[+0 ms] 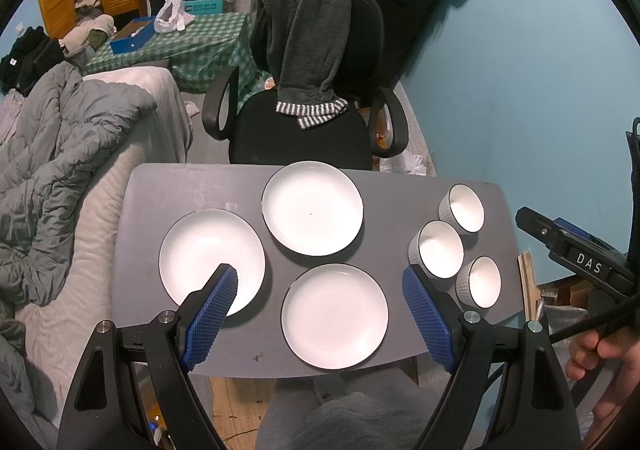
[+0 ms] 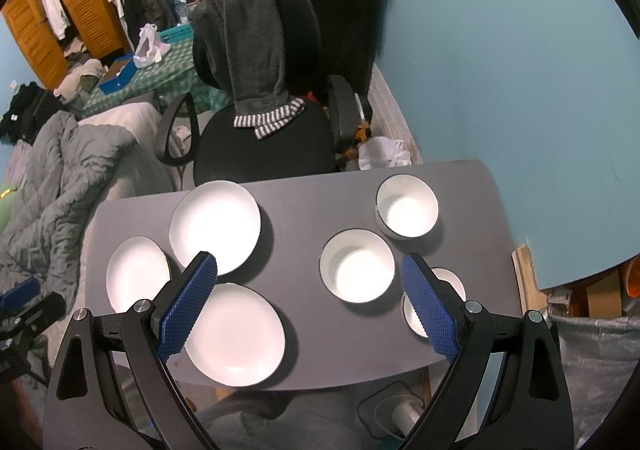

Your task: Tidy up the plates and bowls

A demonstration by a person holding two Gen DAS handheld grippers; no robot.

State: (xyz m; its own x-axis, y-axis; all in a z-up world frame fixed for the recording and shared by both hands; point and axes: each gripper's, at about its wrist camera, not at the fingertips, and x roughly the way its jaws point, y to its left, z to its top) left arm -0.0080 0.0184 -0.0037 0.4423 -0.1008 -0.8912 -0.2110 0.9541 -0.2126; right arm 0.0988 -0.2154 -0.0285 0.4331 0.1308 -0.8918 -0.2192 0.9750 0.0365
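Observation:
Three white plates lie flat and apart on the grey table (image 1: pixel 192 186): a left plate (image 1: pixel 204 250), a far plate (image 1: pixel 312 208) and a near plate (image 1: pixel 334 316). Three white bowls stand at the right: far (image 1: pixel 464 208), middle (image 1: pixel 440 254), near (image 1: pixel 482 282). My left gripper (image 1: pixel 320 282) is open and empty, held above the near plate. My right gripper (image 2: pixel 310 270) is open and empty, above the table between the near plate (image 2: pixel 236 334) and the middle bowl (image 2: pixel 358 266). The near bowl (image 2: pixel 452 282) is partly hidden behind its right finger.
A black office chair (image 1: pixel 300 130) with a grey towel over its back stands behind the table. A bed with a grey duvet (image 1: pixel 60 154) is at the left. A blue wall (image 1: pixel 520 90) is at the right. The right gripper's body (image 1: pixel 576 250) shows at the right edge.

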